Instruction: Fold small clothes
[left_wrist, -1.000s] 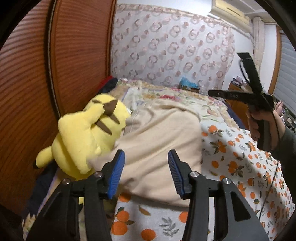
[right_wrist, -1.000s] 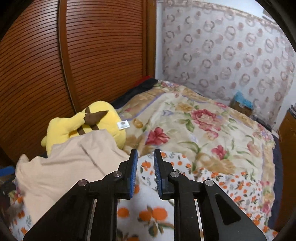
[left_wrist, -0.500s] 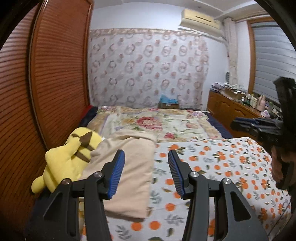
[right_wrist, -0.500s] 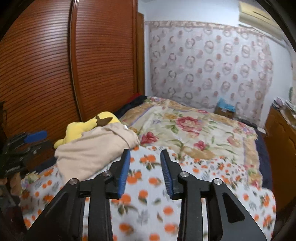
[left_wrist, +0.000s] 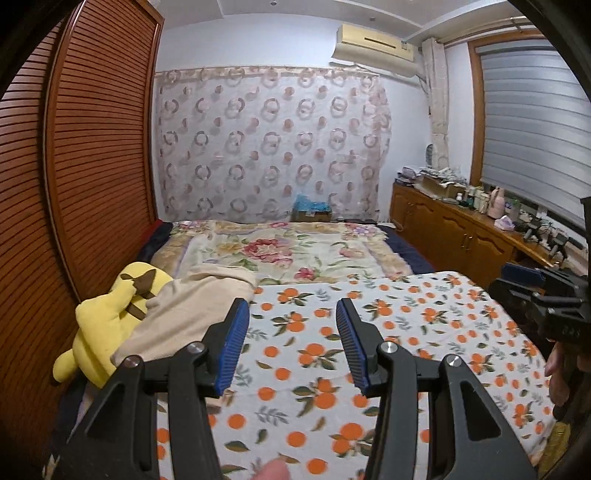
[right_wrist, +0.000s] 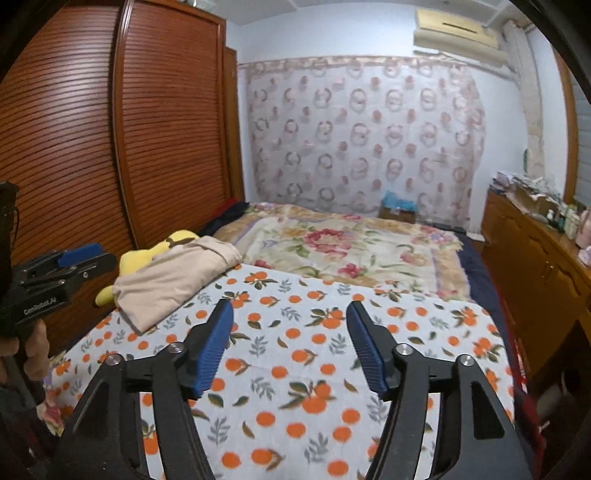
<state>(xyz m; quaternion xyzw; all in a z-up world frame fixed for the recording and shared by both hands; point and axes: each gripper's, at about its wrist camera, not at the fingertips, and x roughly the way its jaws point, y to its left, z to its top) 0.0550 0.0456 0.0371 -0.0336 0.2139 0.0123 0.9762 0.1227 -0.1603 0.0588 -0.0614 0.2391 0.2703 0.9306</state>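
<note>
A folded beige cloth garment (right_wrist: 173, 275) lies at the left edge of the orange-print bed cover (right_wrist: 314, 369), resting against a yellow plush toy (left_wrist: 107, 325). The left gripper (left_wrist: 291, 339) hangs over the cover with jaws apart, nothing between them. The right gripper (right_wrist: 290, 341) has its jaws opening, nothing between them.

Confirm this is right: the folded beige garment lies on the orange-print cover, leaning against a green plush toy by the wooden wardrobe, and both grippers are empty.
Not quite: the plush toy is yellow, not green, as the left wrist view shows. The rest holds: the folded beige garment lies on the orange-print cover against it by the wooden wardrobe, and the left gripper and right gripper are empty.
</note>
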